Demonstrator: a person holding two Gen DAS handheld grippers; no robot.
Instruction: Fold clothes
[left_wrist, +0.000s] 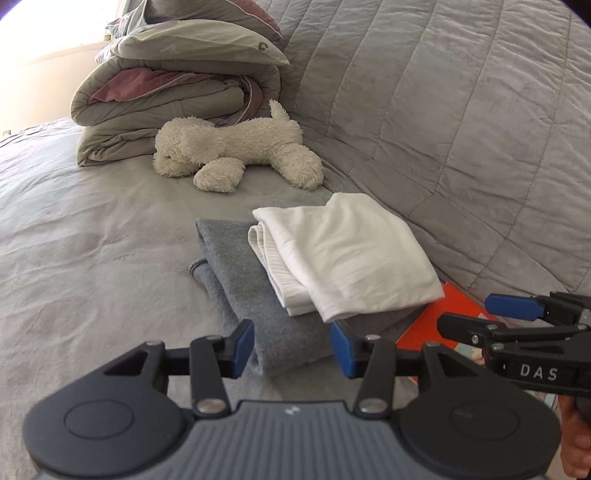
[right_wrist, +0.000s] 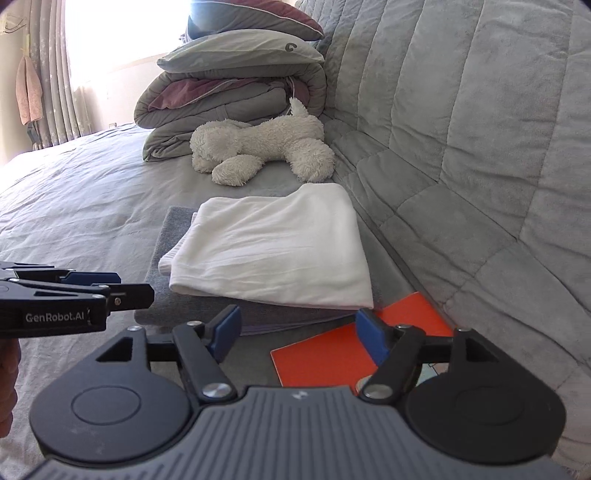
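Jaws of left gripper (left_wrist: 292, 347) and right gripper (right_wrist: 298, 335) both released, nothing between them. Folded white garment (right_wrist: 273, 251) lies atop grey garment (left_wrist: 255, 295) on the bed (left_wrist: 74, 229), orange book (right_wrist: 332, 354) near right, plush dog (left_wrist: 236, 155) far beyond

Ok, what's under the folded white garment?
The white garment lies on a folded grey garment, which sticks out at its left and near edges. Whether anything else lies between them is covered.

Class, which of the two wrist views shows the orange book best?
The right wrist view: the orange book lies largely bare between the right gripper's open jaws. The left wrist view shows only a strip, hidden partly by the white folded garment.
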